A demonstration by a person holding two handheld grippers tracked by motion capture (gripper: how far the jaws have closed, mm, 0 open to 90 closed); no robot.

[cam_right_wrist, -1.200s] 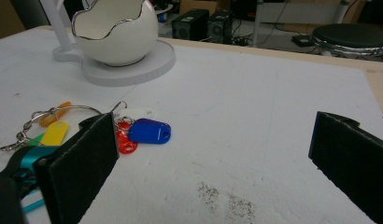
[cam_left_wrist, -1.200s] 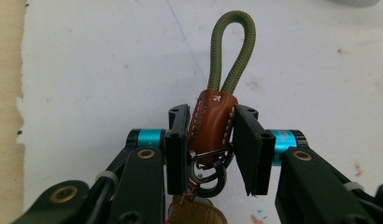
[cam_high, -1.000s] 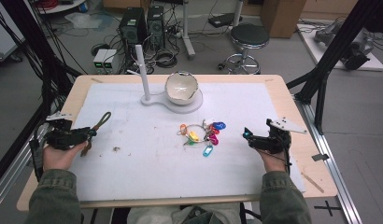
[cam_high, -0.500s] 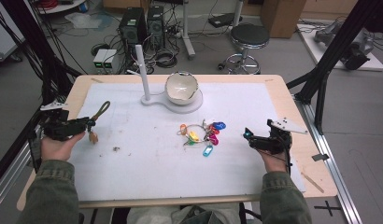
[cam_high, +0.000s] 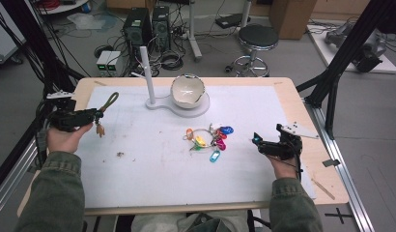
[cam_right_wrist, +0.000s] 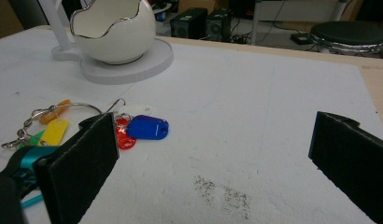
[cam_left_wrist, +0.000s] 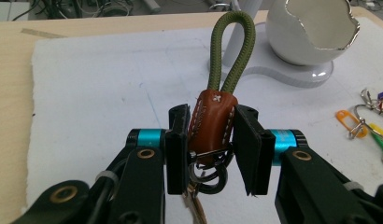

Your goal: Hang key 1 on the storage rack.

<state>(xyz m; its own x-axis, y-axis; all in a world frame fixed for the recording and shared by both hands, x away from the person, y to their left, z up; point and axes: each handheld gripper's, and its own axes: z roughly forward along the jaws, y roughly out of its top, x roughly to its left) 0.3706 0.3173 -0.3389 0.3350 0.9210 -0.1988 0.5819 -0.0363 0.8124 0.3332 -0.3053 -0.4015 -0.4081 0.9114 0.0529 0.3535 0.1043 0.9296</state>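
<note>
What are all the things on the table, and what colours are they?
Keychain: one, brown leather tab with an olive green cord loop and metal rings, clamped in the left gripper, lifted above the table's left side.
Key tags on a wire ring: one bunch, blue, red, yellow, orange, green, mid-table.
Eggshell-shaped bowl: one, white with a silvery edge, on the stand's base, far side.
Stand: one, white, upright post beside the bowl.
Mat: one, white, covering the wooden table.
Left gripper: black, fingers shut on the leather tab.
Right gripper: black, fingers open, right of the tags.
</note>
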